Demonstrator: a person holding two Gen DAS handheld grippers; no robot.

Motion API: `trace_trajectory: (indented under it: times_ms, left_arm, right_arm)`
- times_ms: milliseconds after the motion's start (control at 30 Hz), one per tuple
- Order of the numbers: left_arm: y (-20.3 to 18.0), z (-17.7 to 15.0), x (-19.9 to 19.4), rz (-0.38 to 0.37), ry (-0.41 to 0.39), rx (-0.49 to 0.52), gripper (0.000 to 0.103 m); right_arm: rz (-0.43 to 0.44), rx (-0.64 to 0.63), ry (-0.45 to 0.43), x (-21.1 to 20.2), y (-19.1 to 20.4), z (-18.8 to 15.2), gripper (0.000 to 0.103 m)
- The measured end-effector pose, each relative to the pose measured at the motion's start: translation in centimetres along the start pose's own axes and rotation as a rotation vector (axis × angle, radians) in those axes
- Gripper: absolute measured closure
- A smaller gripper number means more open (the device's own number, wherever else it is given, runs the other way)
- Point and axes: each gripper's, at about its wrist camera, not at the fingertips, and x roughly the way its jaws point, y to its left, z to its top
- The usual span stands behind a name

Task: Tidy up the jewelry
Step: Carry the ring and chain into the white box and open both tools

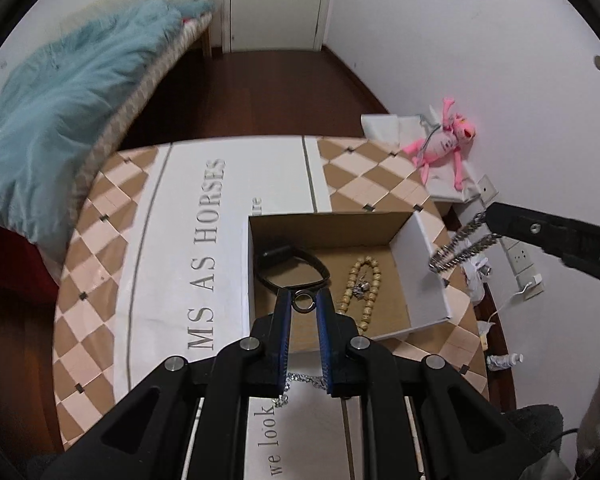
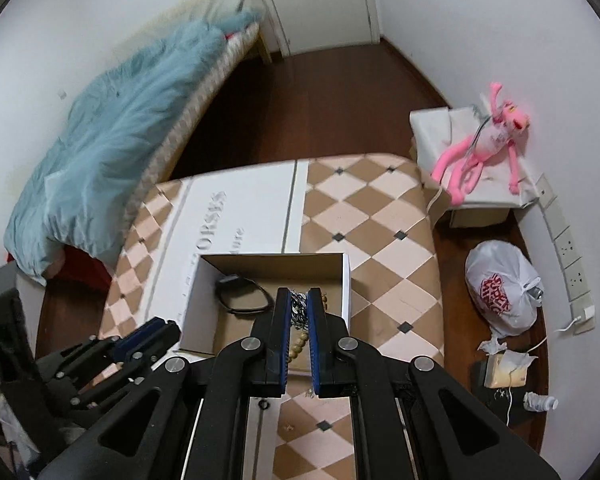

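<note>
An open cardboard box [image 1: 424, 248] sits on the patterned table. Inside lie a black strap band [image 1: 284, 260] and a wooden bead bracelet [image 1: 366, 280]. My left gripper [image 1: 303, 300] is shut on a small dark ring [image 1: 302, 302] over the box's near edge. A thin silver chain [image 1: 296, 382] lies on the table under its fingers. My right gripper [image 2: 299, 304] is shut on a chunky silver chain bracelet [image 2: 299, 310] and holds it above the box [image 2: 346, 280]; it hangs at the right in the left wrist view [image 1: 460, 246].
A bed with a blue blanket [image 1: 60, 100] runs along the left. A pink plush toy [image 2: 484, 148] lies on a white box at the right wall. A white plastic bag [image 2: 500, 288], wall sockets and small clutter sit on the floor at the right.
</note>
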Motion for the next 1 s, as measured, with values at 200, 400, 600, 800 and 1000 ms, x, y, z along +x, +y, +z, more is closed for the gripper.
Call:
trace_trajectory:
  times_ms: [200,400,600,800,1000]
  left_arm:
    - [1.0,1.0,3.4,-0.015,0.102,-0.029,0.093]
    - [1.5,2.0,5.1,-0.025,0.161,-0.067,0.091]
    - [2.1,2.9,5.0,-0.001,0.158,-0.087,0.078]
    - [3.0,3.7,3.7,0.078,0.105,-0.088,0.033]
    - [3.9,3.0,3.5,0.184,0.076,-0.074,0.007]
  right_arm:
    - [-0.035,-0.018,0.110,5.2,-0.5,1.1,0.095]
    - [-0.090,-0.067,0.180,8.2,-0.2,1.7,0.094]
    - [-0.108,-0.078,0.226,9.1,0.0,1.9,0.092]
    - [-0.119,-0.071,0.214,8.5,0.1,2.1,0.061]
    - [-0.163,-0.088,0.216,8.4,0.4,1.0,0.017]
